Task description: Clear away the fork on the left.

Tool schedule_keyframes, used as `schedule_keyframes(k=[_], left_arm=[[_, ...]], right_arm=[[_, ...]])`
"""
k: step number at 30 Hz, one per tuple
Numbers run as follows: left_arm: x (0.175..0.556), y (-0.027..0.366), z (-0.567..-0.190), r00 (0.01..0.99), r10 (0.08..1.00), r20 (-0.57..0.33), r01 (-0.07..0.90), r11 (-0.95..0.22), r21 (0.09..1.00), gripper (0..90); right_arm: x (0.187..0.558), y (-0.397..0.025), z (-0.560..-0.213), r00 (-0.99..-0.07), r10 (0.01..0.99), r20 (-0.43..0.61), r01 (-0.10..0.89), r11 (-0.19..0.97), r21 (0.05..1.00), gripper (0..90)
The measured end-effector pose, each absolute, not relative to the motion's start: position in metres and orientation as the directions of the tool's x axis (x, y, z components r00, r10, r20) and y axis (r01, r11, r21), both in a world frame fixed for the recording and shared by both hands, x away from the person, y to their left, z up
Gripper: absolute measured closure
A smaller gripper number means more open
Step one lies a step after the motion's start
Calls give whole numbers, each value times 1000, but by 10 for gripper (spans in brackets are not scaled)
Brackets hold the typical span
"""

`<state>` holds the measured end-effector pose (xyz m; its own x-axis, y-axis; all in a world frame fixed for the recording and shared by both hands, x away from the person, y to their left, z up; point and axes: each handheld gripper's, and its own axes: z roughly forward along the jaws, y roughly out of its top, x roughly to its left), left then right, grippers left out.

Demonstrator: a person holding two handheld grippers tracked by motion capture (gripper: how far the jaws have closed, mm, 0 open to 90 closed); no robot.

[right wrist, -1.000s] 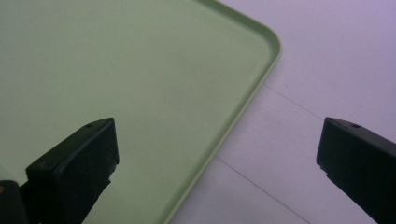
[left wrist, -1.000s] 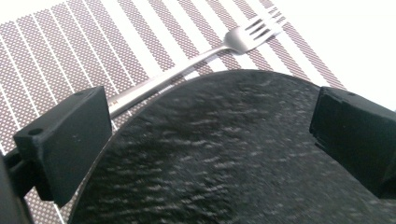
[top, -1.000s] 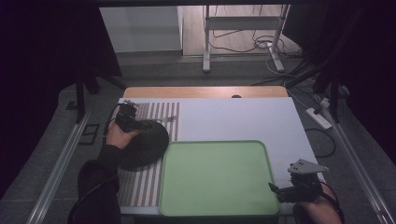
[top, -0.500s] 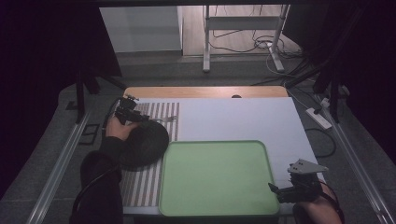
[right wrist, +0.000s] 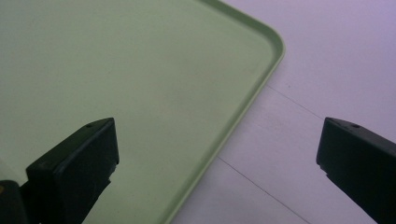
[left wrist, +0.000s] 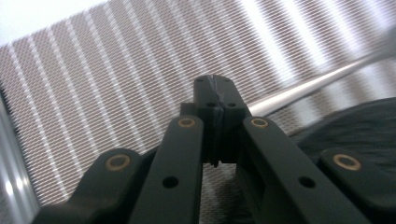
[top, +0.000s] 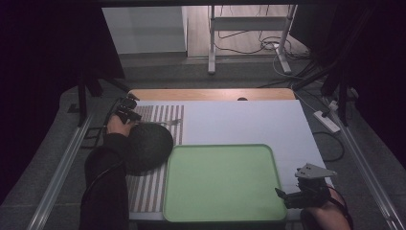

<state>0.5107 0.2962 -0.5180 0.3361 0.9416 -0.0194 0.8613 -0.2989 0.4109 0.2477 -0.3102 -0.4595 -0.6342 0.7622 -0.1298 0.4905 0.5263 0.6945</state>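
Observation:
A black round dish [top: 147, 146] lies on the striped place mat [top: 149, 189] at the table's left; its dark rim [left wrist: 359, 126] also shows in the left gripper view. My left gripper [top: 127, 108] hovers over the mat's far left corner, just beyond the dish, with its jaws pressed together [left wrist: 215, 88] and nothing seen between them. A thin silver utensil handle [left wrist: 303, 86] lies on the mat [left wrist: 107, 84] just past the tips. My right gripper [top: 287, 196] stands open [right wrist: 217, 135] over the near right corner of the empty green tray [top: 222, 184].
White table surface [top: 249, 122] stretches beyond and right of the tray, and the tray's rim [right wrist: 261, 84] borders it. A wooden strip [top: 210, 94] runs along the far edge. A power strip [top: 326, 120] and cables lie on the floor at right.
My left gripper has shifted a little toward the mat's far left corner, with the forearm stretched farther over the dish. The right gripper has not moved.

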Motion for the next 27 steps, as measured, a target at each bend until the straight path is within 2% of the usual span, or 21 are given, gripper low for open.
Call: schedule_keyframes(k=[7, 15, 20, 25, 27], left_arm=[[509, 303, -522, 341, 939, -50, 862, -291, 416, 889], [501, 305, -518, 407, 907, -109, 871, -349, 346, 889], [500, 314, -519, 393, 904, -165, 880, -319, 351, 890], [500, 315, -518, 402, 901, -165, 876, -325, 357, 889], [500, 315, -514, 397, 903, -164, 867, -310, 389, 888]], right_arm=[[248, -310, -460, -636, 761, -131, 488, 527, 695, 0], [247, -309, -460, -640, 756, -136, 487, 536, 690, 0], [247, -308, -460, -641, 755, -138, 486, 539, 688, 0], [248, -309, -460, -641, 755, -138, 488, 539, 686, 0], [248, -308, -460, -641, 755, -136, 487, 538, 688, 0]])
